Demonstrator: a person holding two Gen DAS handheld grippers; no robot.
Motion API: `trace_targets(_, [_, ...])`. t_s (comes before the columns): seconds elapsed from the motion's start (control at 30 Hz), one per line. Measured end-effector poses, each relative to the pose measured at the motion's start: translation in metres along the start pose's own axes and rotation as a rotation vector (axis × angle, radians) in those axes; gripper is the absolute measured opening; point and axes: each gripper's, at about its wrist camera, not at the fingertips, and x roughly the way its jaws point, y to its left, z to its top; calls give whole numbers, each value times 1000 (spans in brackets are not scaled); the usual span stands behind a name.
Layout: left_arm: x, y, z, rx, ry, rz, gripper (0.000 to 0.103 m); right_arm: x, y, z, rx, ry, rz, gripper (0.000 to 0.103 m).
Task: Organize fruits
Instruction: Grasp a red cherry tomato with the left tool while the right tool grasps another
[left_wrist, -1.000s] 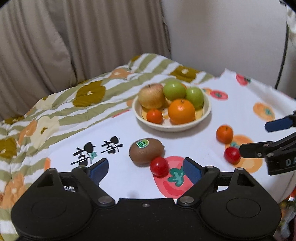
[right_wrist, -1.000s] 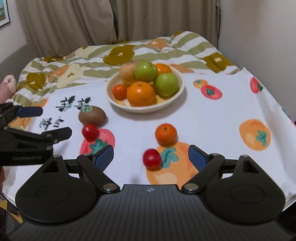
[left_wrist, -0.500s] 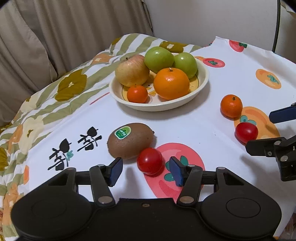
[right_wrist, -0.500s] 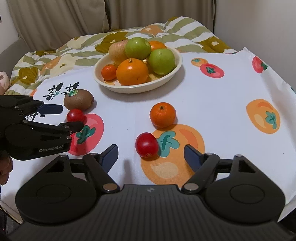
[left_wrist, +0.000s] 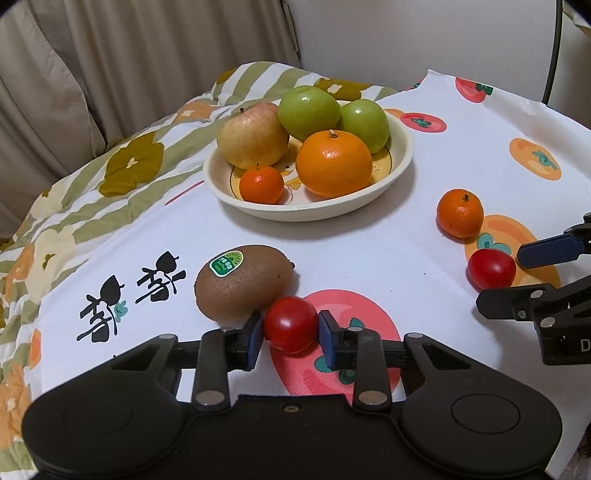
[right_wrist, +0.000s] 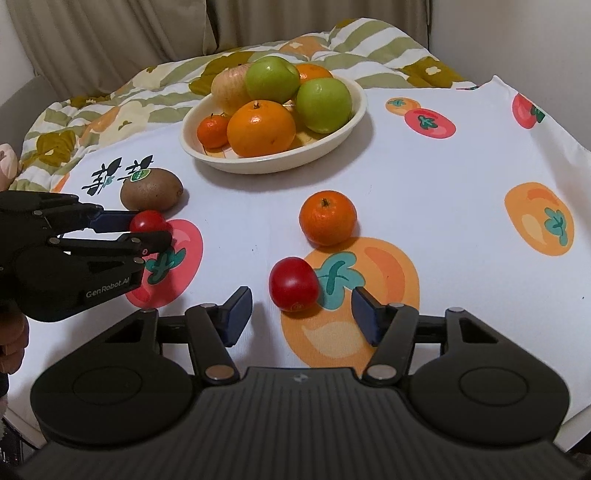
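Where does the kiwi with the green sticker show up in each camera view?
Left wrist view: the kiwi lies lower centre-left, just beyond the red tomato gripped by the left tool.
Right wrist view: the kiwi lies at left, mid-height, beyond that same tool.
Shared landmark: the cream fruit bowl, behind the kiwi in both.

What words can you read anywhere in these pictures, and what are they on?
"GenRobot.AI": white letters on the side of the black left gripper.
"D": the only letter in view on the black right gripper; the rest is cut off.
Green oval sticker on the fuzzy brown kiwi: print too small to read.
Black brush-style characters on the white fruit-print tablecloth: I cannot read them.
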Motion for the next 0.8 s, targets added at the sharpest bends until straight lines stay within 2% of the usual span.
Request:
trace_targets(0.17, [-1,1,-1,-16,7,-1,35,0,0,3,-3,-5,-4,71])
trace_targets(0.37, [-9,2,-10,-51,10,0,35,3,1,4,-22,-2,0,63])
trace_targets(0.43, [-11,2,-13,-64,13,3,35,5,3,4,-30,2,2,54])
trace_targets(0.6, [-17,1,-19,-100,19,8,35,7,6,4,-60,4,8,45])
trace_targets(0.8, [-27,1,-22,-125,11,16,35,-2,9,6,-79,-8,14,45])
